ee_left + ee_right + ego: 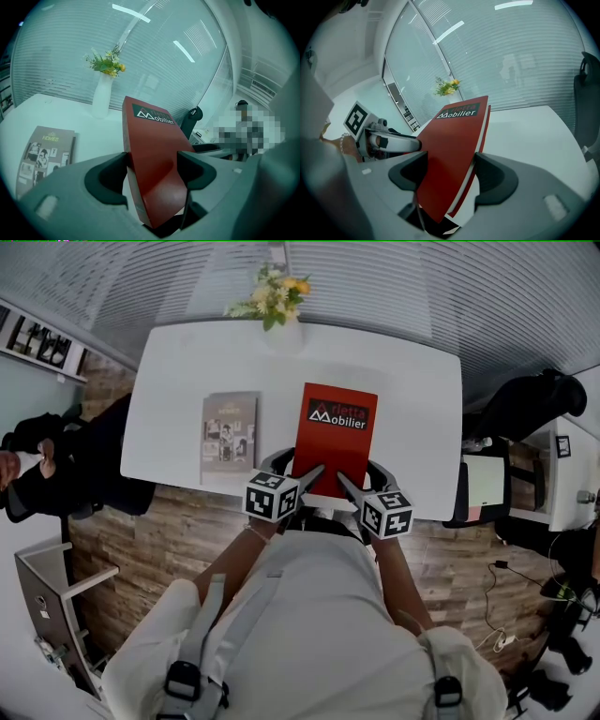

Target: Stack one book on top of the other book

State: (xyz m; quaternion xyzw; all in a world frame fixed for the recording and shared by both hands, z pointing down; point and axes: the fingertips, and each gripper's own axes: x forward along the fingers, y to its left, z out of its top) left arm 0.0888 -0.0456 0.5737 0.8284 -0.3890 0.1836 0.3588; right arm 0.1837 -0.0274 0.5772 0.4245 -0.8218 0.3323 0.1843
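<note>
Red, glossy and firmly gripped: the left claw [152,171] has its matte grey moulded jaws pressed onto one near corner of the red book [335,432]. The right claw [449,174] is pinching the other near corner, with a strip of white page edge showing beside its jaw. That flat rectangular book is tilted, near end up off the smooth white desk [417,395], with white lettering on a dark band at its far end. Whether the far edge touches the desk, I can't tell. On the left claw's side of the red book, a thinner grey book [229,432] lies flat, clearly apart from it, its cover dotted with small photos. Beyond the red book's far edge stands a slim white vase [102,96] holding green sprigs and yellow flowers.
</note>
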